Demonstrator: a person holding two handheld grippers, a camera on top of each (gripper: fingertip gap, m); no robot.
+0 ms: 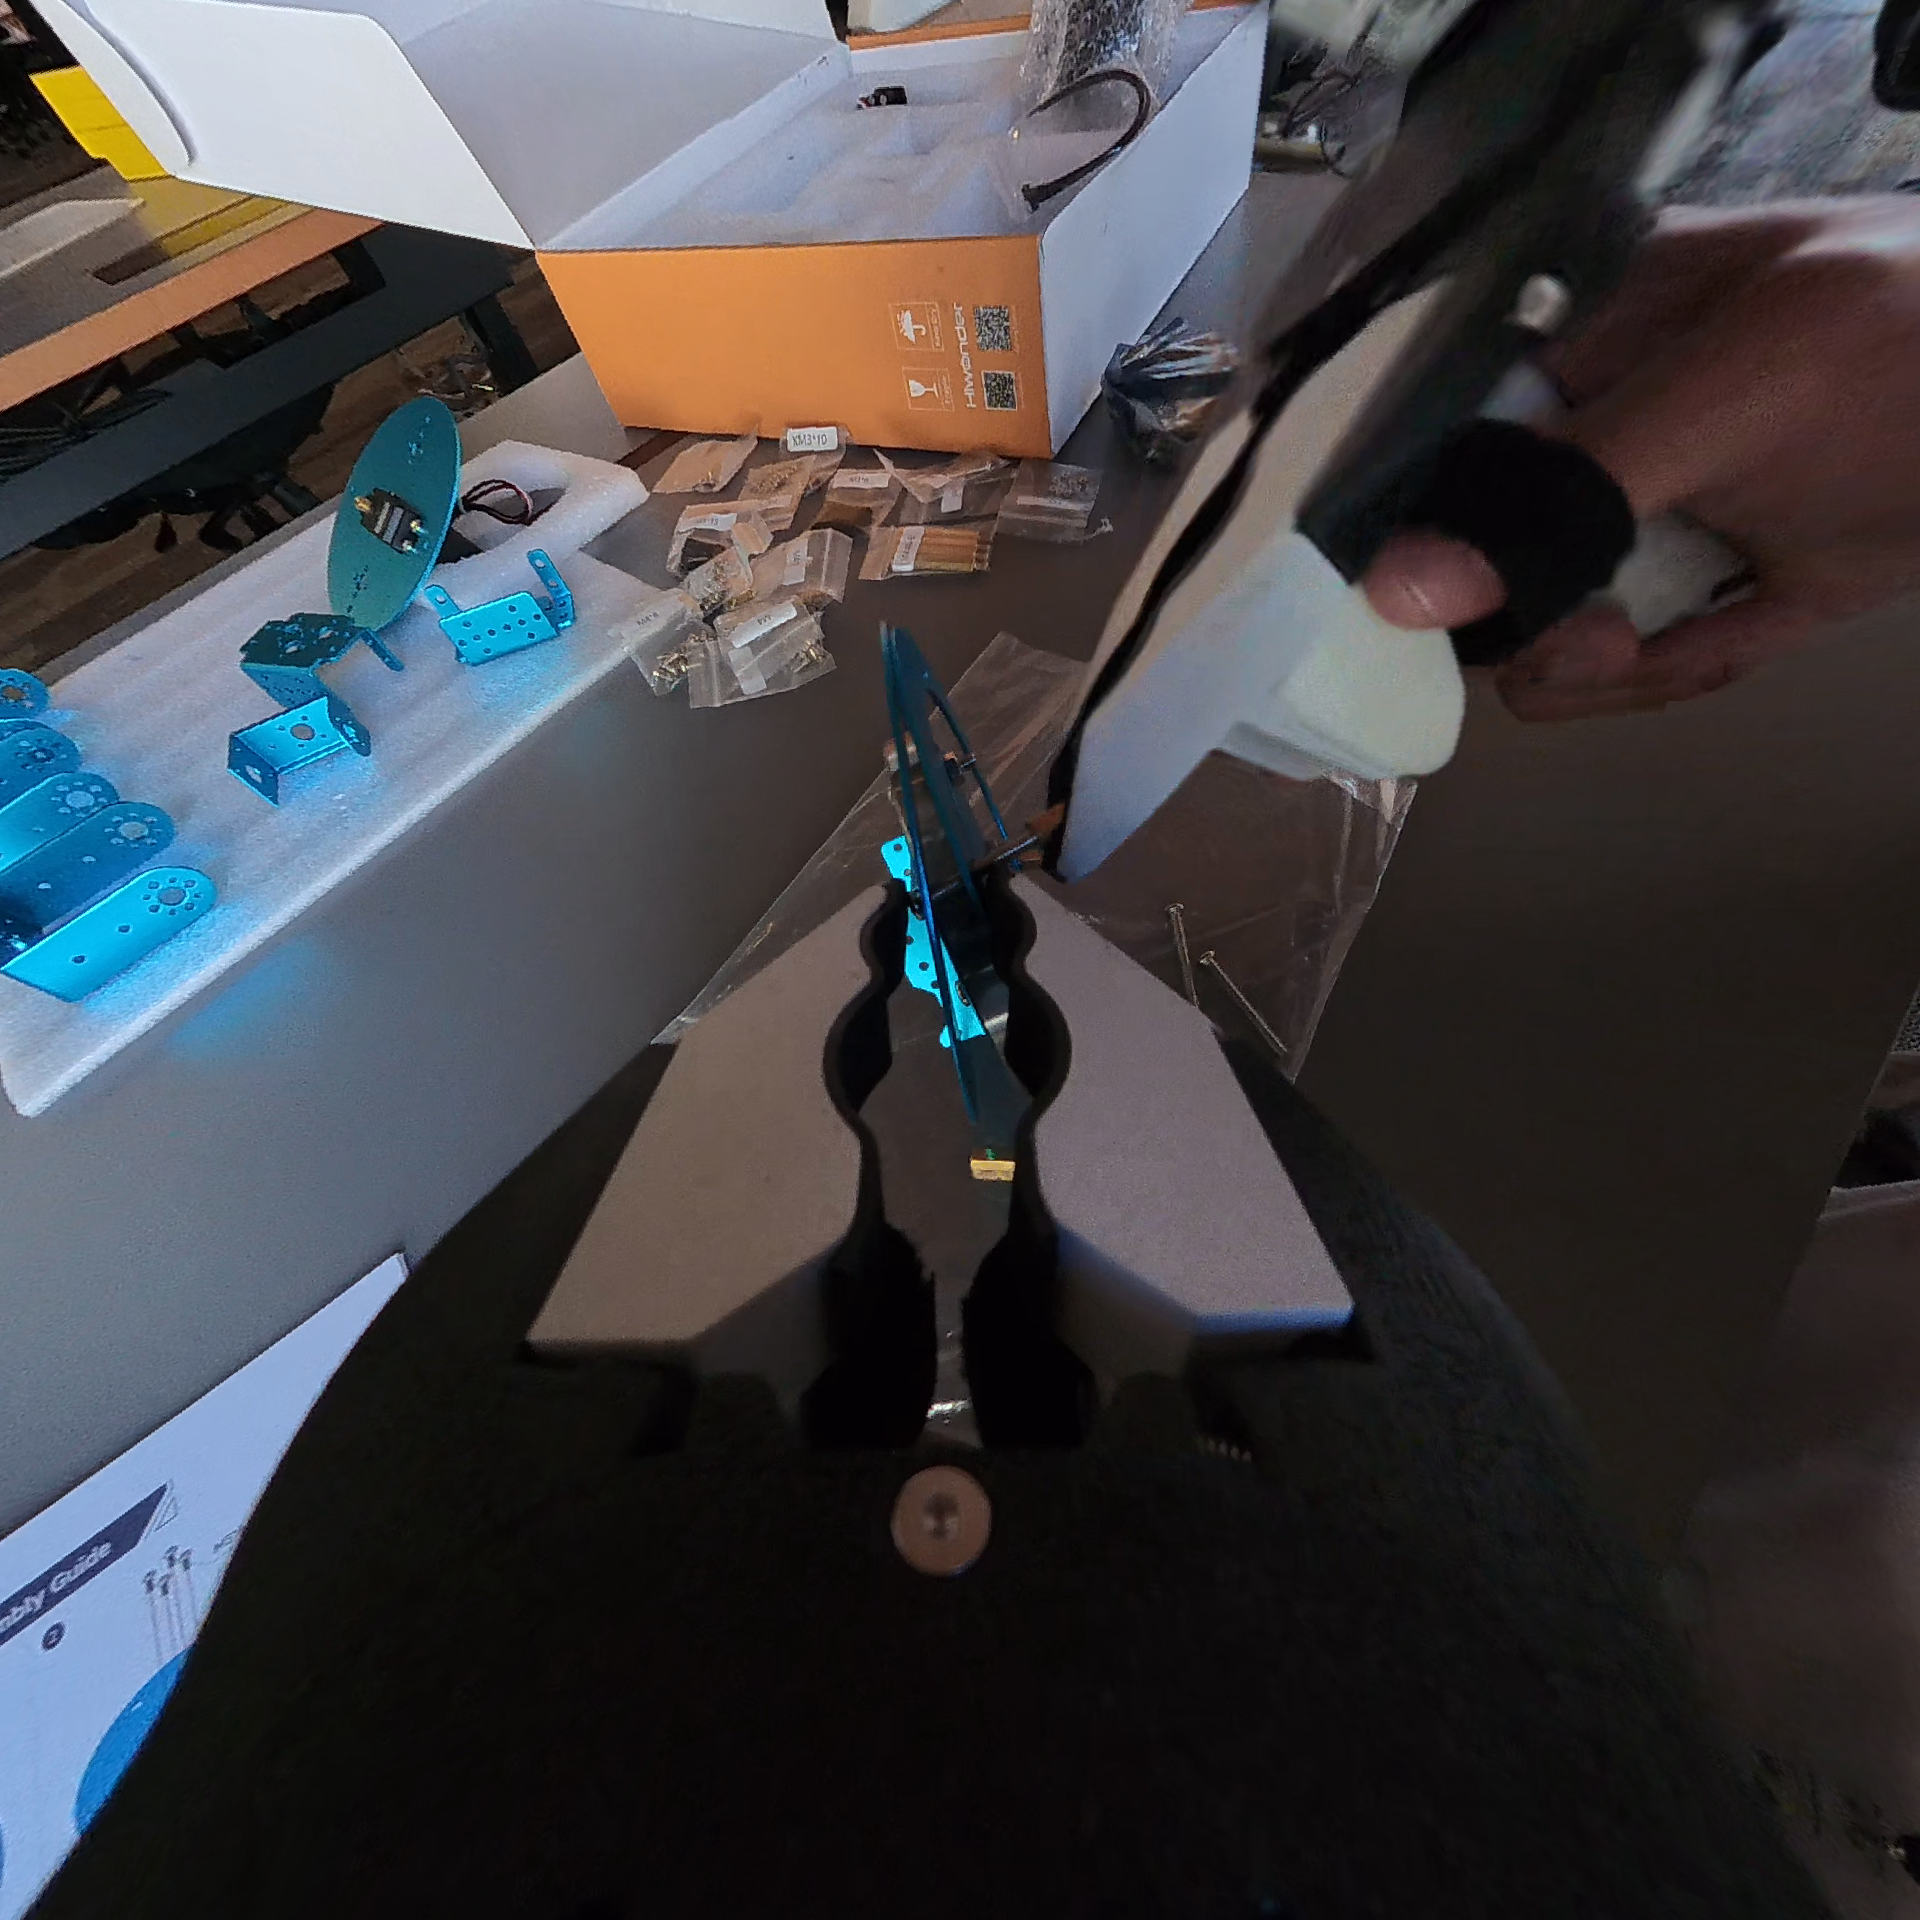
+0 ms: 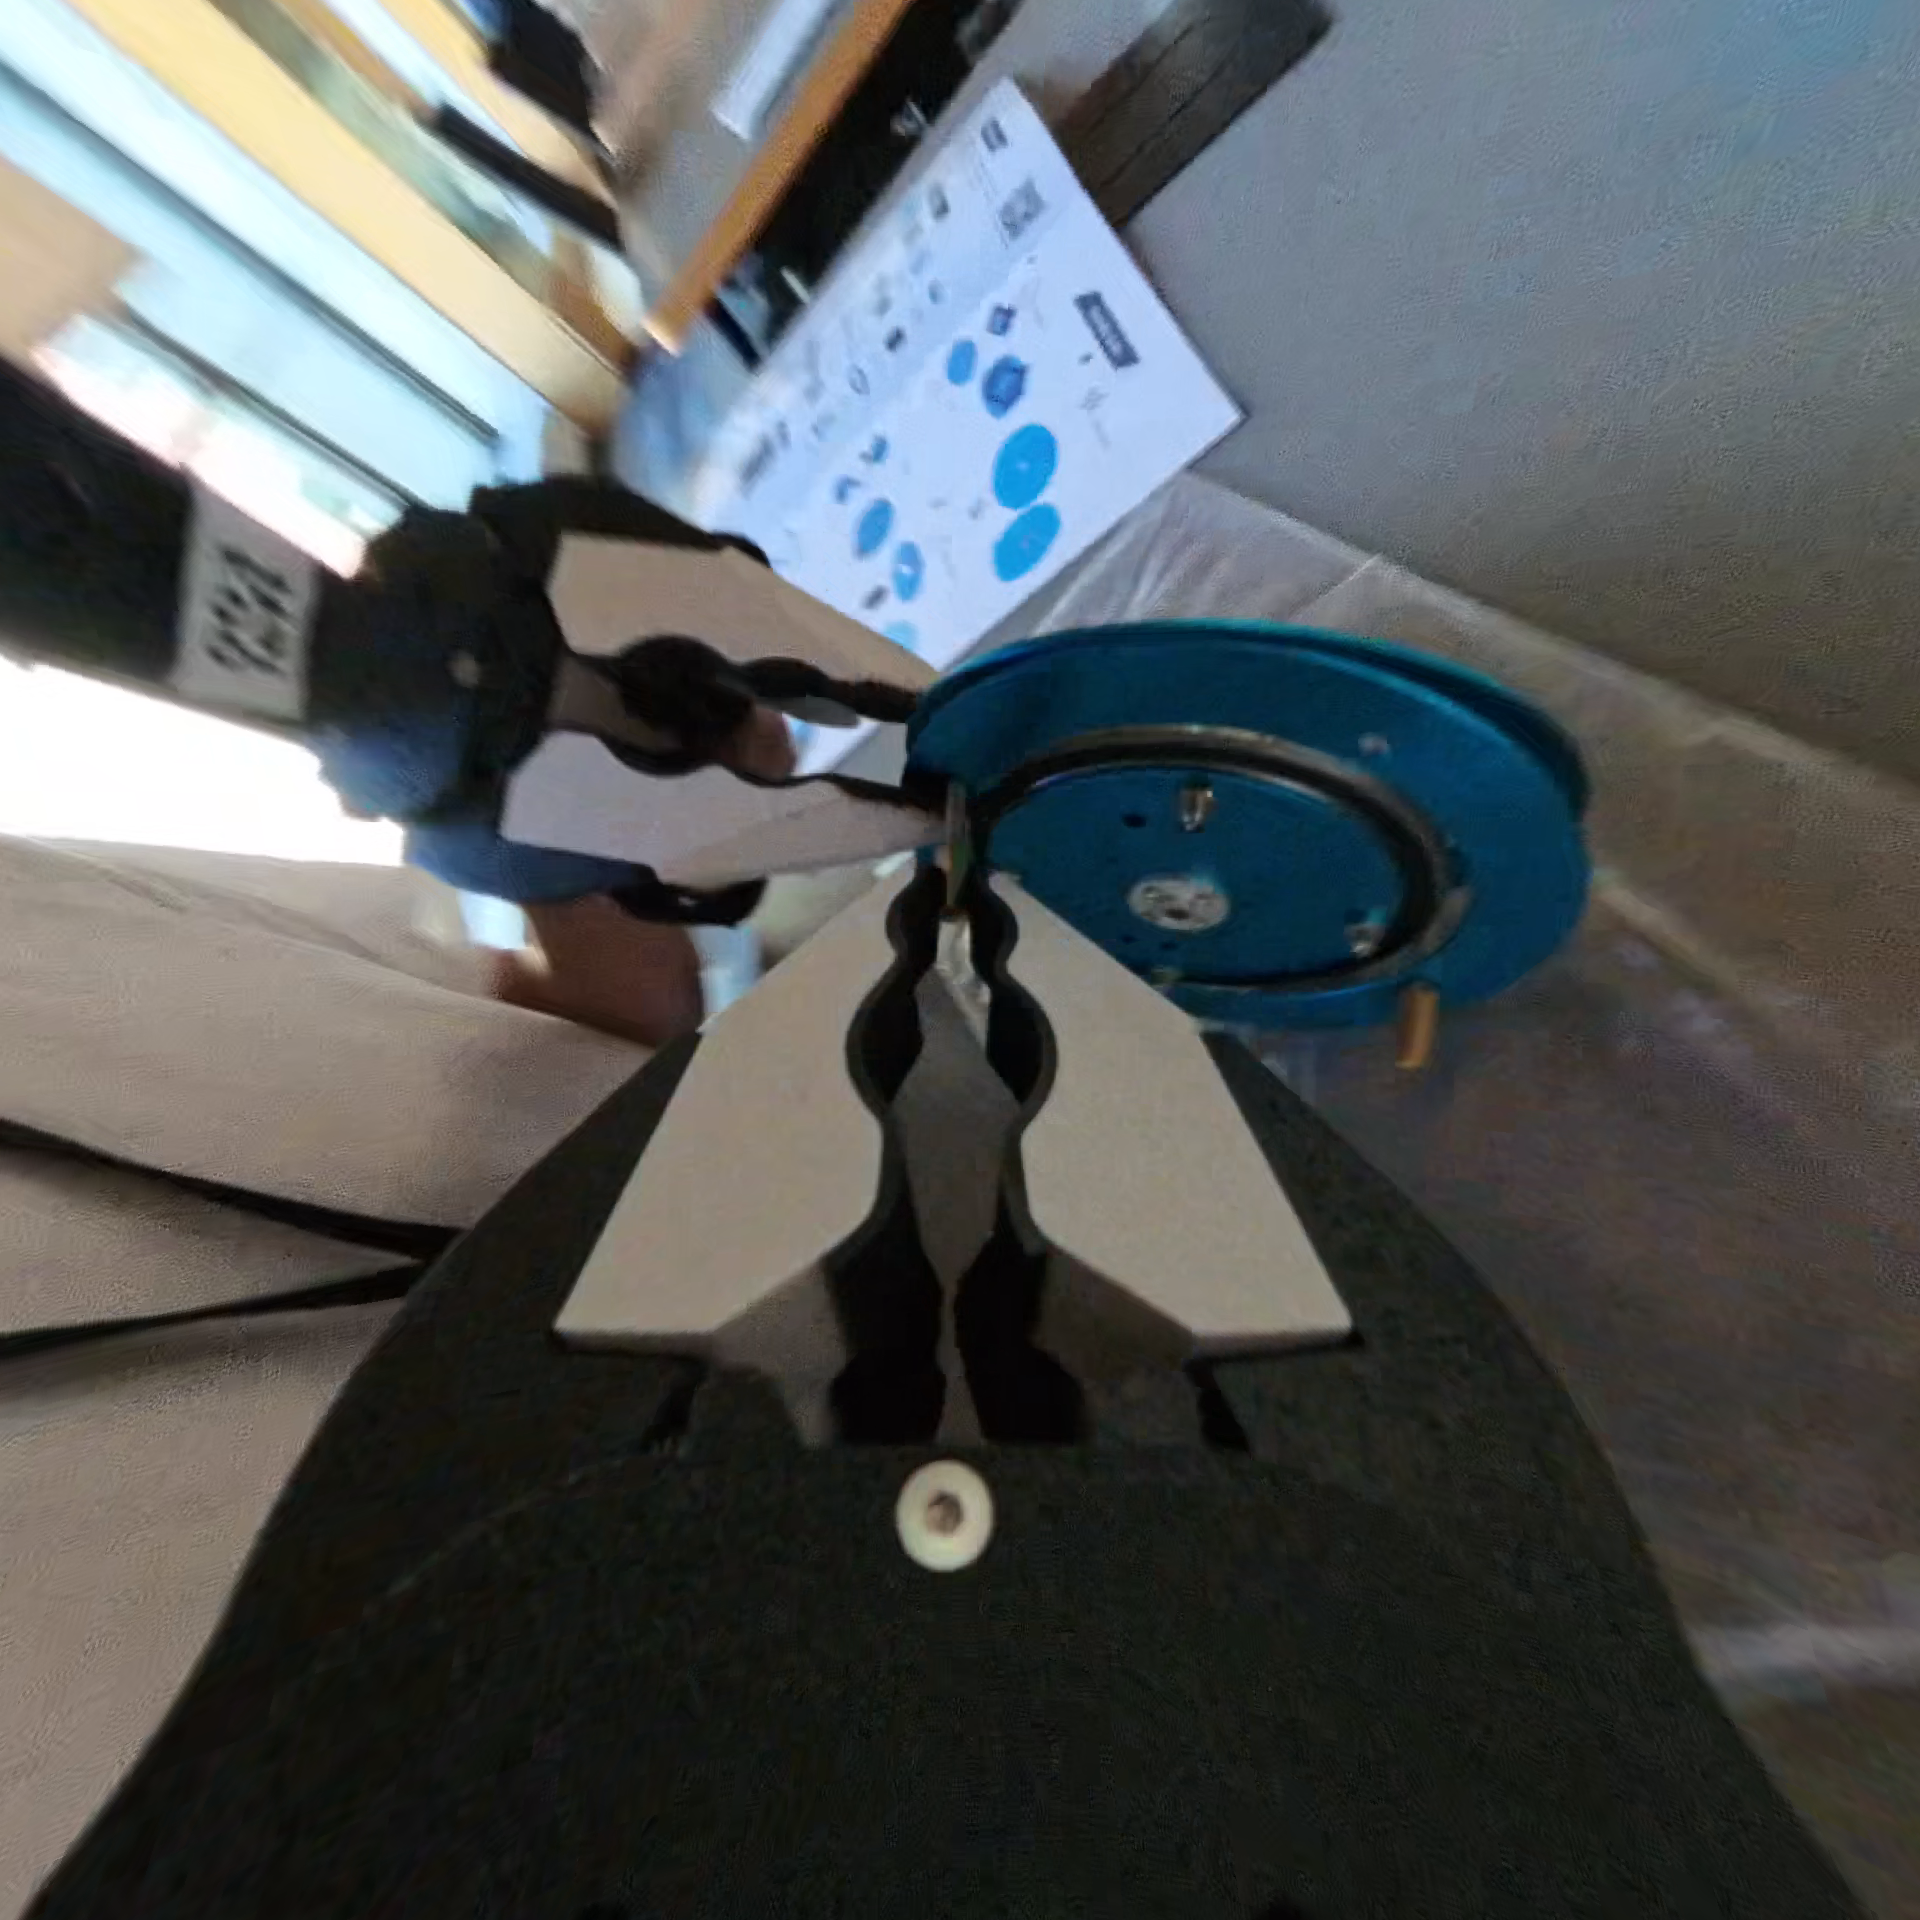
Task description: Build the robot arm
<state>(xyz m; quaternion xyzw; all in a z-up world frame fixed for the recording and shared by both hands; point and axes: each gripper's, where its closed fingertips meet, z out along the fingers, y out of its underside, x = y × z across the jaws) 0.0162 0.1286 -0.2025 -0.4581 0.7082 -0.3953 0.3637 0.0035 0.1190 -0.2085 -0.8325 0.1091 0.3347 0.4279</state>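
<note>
The left tongs [image 1: 951, 914] were clamped edge-on on the blue disc assembly [image 2: 1247, 821]; the right tongs [image 2: 951, 904] pinched a small part at its near-left rim.

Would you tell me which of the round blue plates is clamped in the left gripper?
The edge-on blue disc assembly between the left gripper fingers; the other blue disc stands on white foam.

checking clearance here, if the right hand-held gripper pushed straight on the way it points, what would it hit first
The right hand-held gripper would probably meet the blue disc assembly first: its tips are already at the disc's rim, beside the left hand-held gripper clamping that edge. Depth is unclear.
</note>
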